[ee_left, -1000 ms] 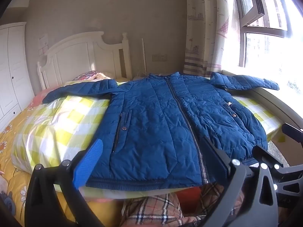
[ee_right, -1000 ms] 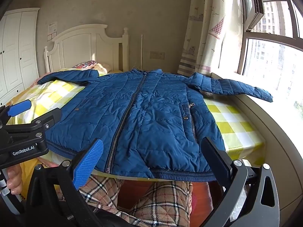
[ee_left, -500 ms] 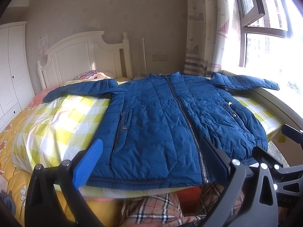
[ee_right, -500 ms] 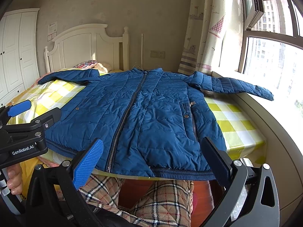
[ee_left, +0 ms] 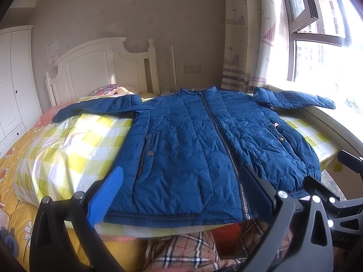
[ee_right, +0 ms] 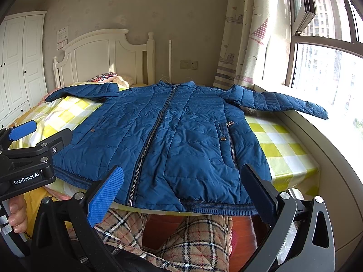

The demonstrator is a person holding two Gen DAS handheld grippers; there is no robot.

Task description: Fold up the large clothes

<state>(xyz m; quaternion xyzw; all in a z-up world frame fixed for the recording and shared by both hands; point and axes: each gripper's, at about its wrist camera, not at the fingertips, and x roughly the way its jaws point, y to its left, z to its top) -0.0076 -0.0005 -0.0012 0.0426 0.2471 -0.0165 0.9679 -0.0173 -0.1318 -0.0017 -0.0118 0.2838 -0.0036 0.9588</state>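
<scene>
A blue quilted jacket point(ee_left: 192, 149) lies flat, zipped, front up on the bed, sleeves spread to both sides; it also shows in the right wrist view point(ee_right: 172, 136). Its right sleeve point(ee_right: 279, 104) rests on the window sill. My left gripper point(ee_left: 181, 195) is open and empty, just short of the jacket's hem at its left half. My right gripper point(ee_right: 183, 192) is open and empty, before the hem at its right half. The left gripper also shows at the left edge of the right wrist view point(ee_right: 31, 156).
The bed has a yellow-checked cover point(ee_left: 68, 145) and a white headboard point(ee_left: 102, 68). A white wardrobe point(ee_left: 13, 86) stands left. A window sill point(ee_right: 317, 136) and curtain point(ee_right: 245, 34) are right. The person's plaid-trousered legs point(ee_right: 192, 238) are below the bed's foot edge.
Both grippers have barely shifted; the jacket sits slightly lower in the right wrist view. The jacket itself has not moved.
</scene>
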